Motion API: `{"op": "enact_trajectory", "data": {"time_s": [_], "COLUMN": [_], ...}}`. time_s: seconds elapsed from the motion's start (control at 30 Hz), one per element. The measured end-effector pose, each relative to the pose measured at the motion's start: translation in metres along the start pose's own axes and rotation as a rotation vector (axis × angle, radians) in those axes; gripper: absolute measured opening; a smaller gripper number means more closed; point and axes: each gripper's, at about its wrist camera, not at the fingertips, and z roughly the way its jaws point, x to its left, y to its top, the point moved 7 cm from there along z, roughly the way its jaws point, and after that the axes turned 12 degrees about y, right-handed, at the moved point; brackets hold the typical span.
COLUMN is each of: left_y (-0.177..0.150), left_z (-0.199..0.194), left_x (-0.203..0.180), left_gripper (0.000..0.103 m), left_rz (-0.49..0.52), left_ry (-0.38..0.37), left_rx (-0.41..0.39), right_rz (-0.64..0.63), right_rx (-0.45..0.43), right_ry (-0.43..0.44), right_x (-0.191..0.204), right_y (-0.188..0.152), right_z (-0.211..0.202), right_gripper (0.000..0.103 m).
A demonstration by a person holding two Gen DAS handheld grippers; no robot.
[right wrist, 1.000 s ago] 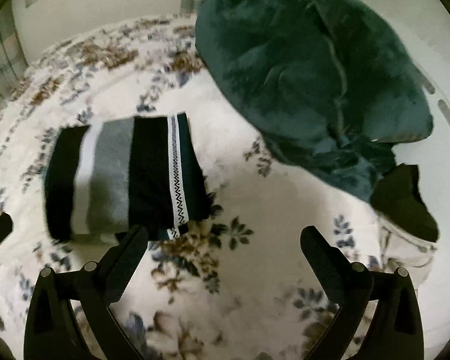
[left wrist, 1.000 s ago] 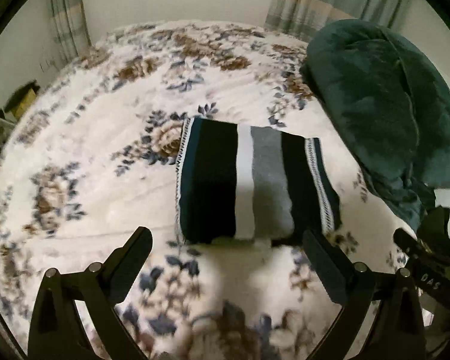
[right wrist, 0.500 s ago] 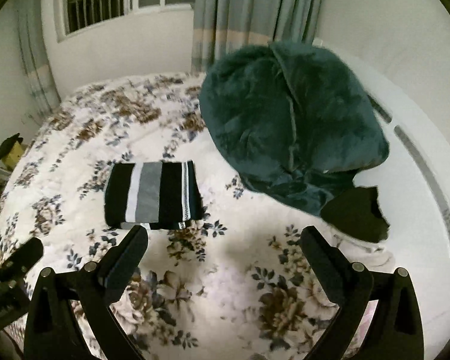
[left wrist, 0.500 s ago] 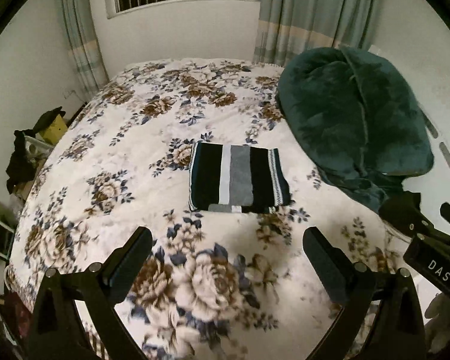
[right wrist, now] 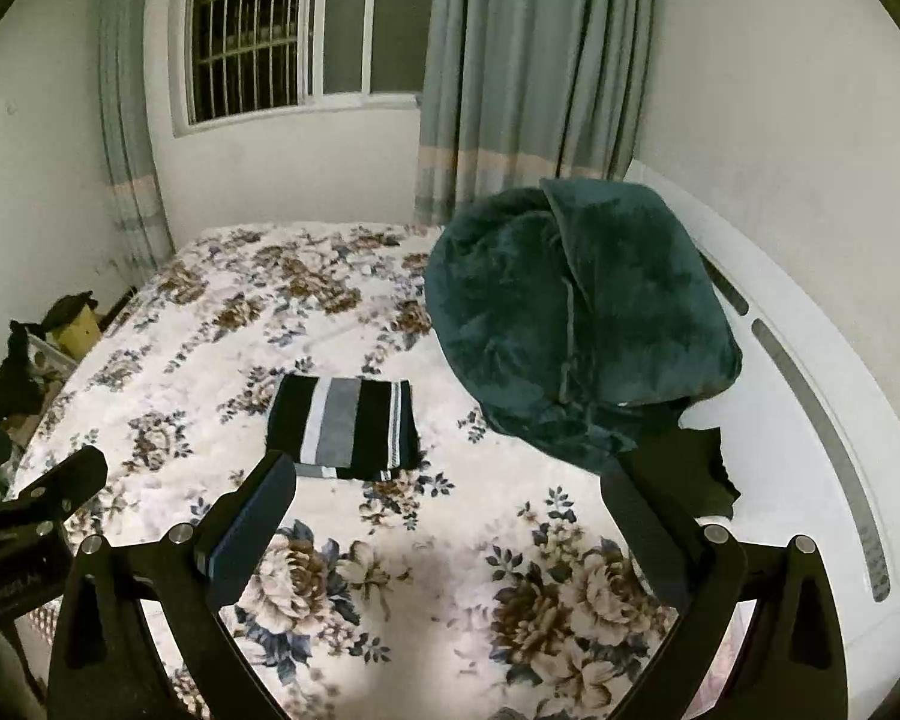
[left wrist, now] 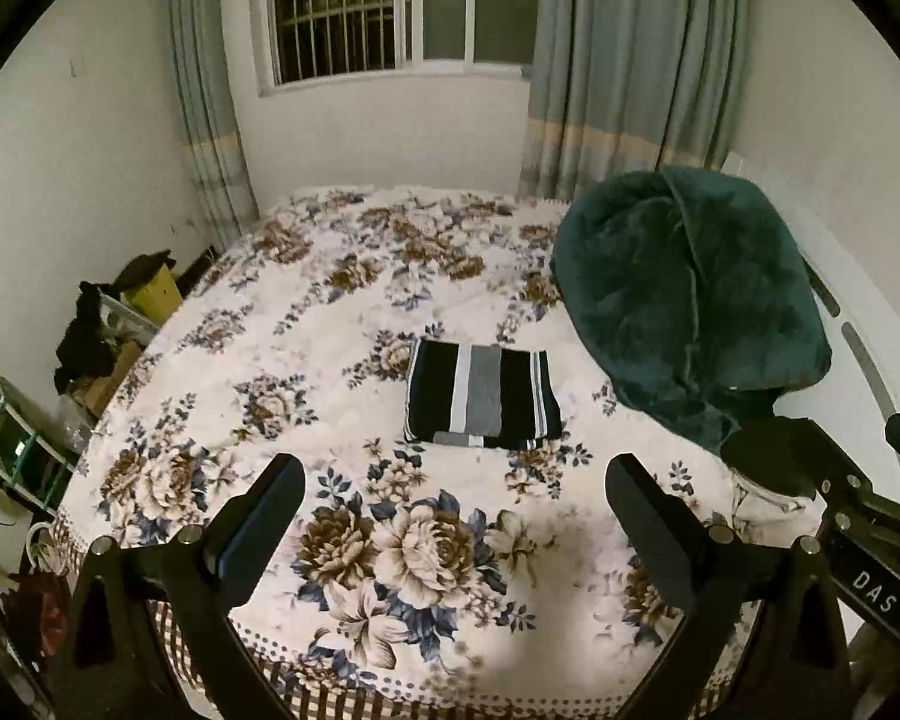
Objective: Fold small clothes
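Left view alone showed a shelf (left wrist: 6, 450), contents unclear. Folded cloth (left wrist: 483, 399) lay on bed (left wrist: 222, 372); left tongs (left wrist: 453, 513) and right tongs (right wrist: 447, 513) gaped wide, empty.

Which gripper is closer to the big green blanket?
Right. The right gripper hangs at the blanket's near edge. The left gripper hangs farther left, facing the striped cloth. Both jaws open, empty.
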Motion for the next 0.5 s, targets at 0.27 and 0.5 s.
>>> {"op": "enact_trajectory", "data": {"time_s": [0.27,0.5], "left_y": [-0.001,0.0], "left_z": [-0.038,-0.056], "left_x": [0.005,0.009], "left_gripper": [0.103,0.103], "left_rz": [-0.021,-0.027], "left_ry": [-0.005,0.0], "left_rx": [-0.042,-0.074], "right_rz": [-0.012,-0.018], "right_rx": [-0.056,-0.081], "right_ry": [0.026,0.039], "right_x": [-0.002,-0.006], "right_y": [0.009,0.016], "right_z": [-0.057,-0.076], "right_gripper": [0.103,0.103]}}
